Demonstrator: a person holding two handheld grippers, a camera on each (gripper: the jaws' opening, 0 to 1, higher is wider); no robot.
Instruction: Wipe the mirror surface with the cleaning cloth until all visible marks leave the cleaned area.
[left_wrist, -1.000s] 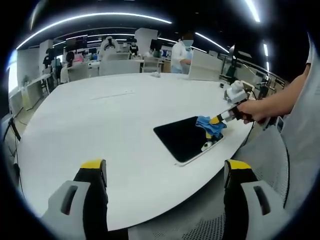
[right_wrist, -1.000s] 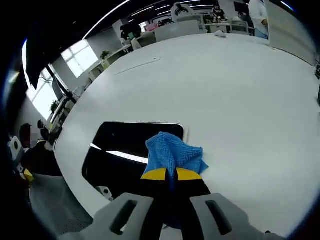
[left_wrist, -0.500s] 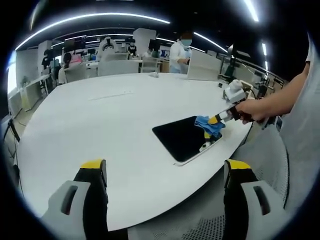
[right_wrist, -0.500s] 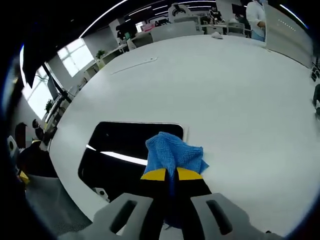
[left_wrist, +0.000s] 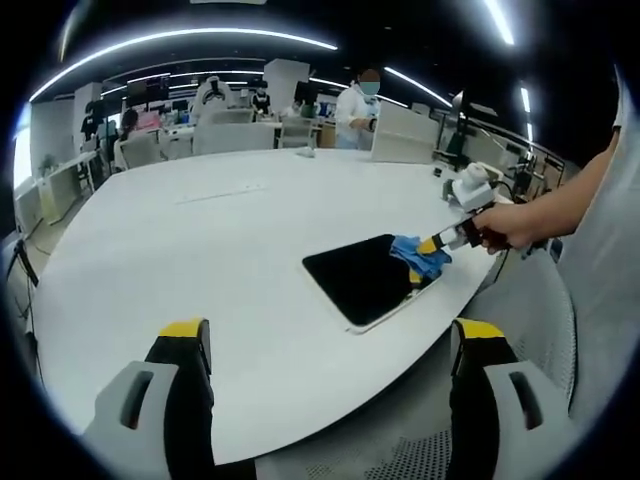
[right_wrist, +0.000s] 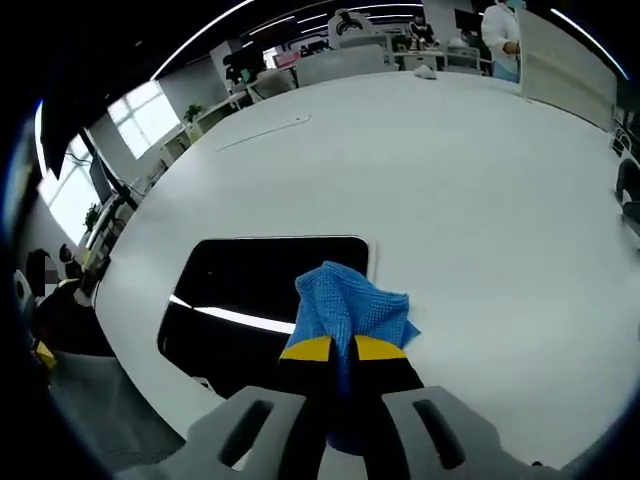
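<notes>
One second on, your right gripper, clamped on the cloth, has barely shifted across the mirror; left gripper idles wide open, empty.

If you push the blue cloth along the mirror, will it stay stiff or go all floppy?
Probably floppy: the blue cloth bunches in soft folds where the right gripper pinches it. It likely weighs little, since it puffs up instead of lying flat. On the mirror, whose glossy face reflects the ceiling lights, it should slide easily, though loose corners may drag or fold under.
</notes>
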